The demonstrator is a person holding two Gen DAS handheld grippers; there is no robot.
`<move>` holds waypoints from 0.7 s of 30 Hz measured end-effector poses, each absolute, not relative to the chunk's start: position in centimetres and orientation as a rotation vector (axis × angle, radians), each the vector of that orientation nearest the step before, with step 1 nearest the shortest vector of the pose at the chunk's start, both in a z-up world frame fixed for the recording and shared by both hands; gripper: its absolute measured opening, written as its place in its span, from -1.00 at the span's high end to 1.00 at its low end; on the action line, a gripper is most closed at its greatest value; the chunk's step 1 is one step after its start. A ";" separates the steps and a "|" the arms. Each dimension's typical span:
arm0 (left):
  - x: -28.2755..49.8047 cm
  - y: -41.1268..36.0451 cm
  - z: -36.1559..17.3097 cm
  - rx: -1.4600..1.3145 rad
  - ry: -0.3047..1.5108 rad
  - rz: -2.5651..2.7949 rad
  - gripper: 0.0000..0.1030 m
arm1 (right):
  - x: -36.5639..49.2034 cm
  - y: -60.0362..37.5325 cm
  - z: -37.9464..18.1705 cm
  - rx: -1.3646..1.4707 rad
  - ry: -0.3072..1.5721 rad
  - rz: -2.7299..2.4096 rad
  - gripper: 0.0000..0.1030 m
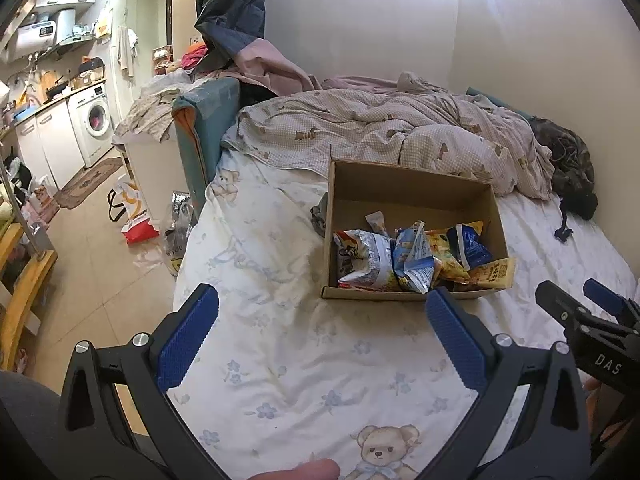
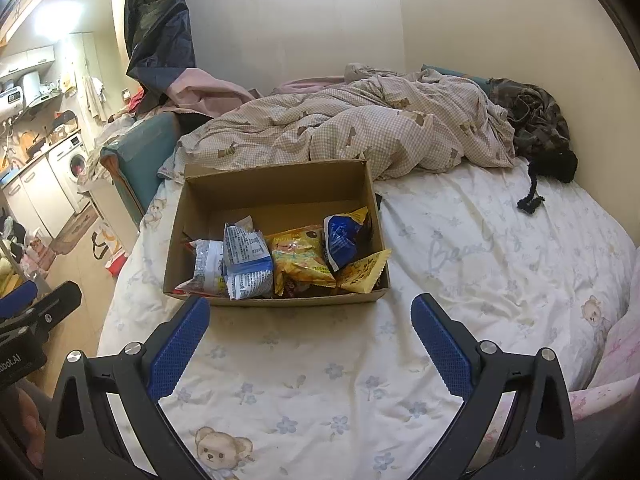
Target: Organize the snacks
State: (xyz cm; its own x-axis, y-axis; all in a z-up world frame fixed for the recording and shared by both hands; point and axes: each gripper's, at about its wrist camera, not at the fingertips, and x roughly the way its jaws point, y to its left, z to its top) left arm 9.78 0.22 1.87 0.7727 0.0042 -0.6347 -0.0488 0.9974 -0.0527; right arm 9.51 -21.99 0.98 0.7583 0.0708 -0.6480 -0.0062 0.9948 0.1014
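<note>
A bed under a white sheet printed with blue flowers and teddy bears (image 2: 460, 248) fills most of both views. A crumpled beige checked quilt with bear motifs (image 2: 360, 128) lies heaped across the far end, from about 10 to 1 o'clock in the right wrist view, and a dark camouflage-patterned garment (image 2: 536, 120) sits against the wall at 2 o'clock. In the left wrist view a white front-loading washing machine (image 1: 94, 120) stands in the kitchen area at 9 o'clock.

An open brown cardboard box (image 2: 276, 180) rests on the sheet just in front of the quilt, near the centre of the right wrist view and at about 2 o'clock of centre in the left one (image 1: 408, 188). Crinkled snack packets in blue, white and yellow (image 2: 280, 260) are piled inside along its near wall; one yellow triangular packet (image 2: 366, 272) leans over the near right corner.

The left gripper (image 1: 320, 308) hovers over bare sheet just short of the box, its blue-padded fingers spread wide with nothing between them. The right gripper (image 2: 310, 312) is likewise spread wide and empty, just before the box's near wall.
</note>
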 end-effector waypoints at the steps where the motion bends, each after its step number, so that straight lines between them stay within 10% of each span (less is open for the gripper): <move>1: 9.8 0.2 1.9 -0.068 0.691 0.026 -0.99 | 9.5 -22.0 1.0 0.096 0.710 0.043 -1.00; 21: 9.9 0.1 1.7 -0.061 0.695 0.018 -0.99 | 9.5 -21.9 1.0 0.096 0.710 0.042 -1.00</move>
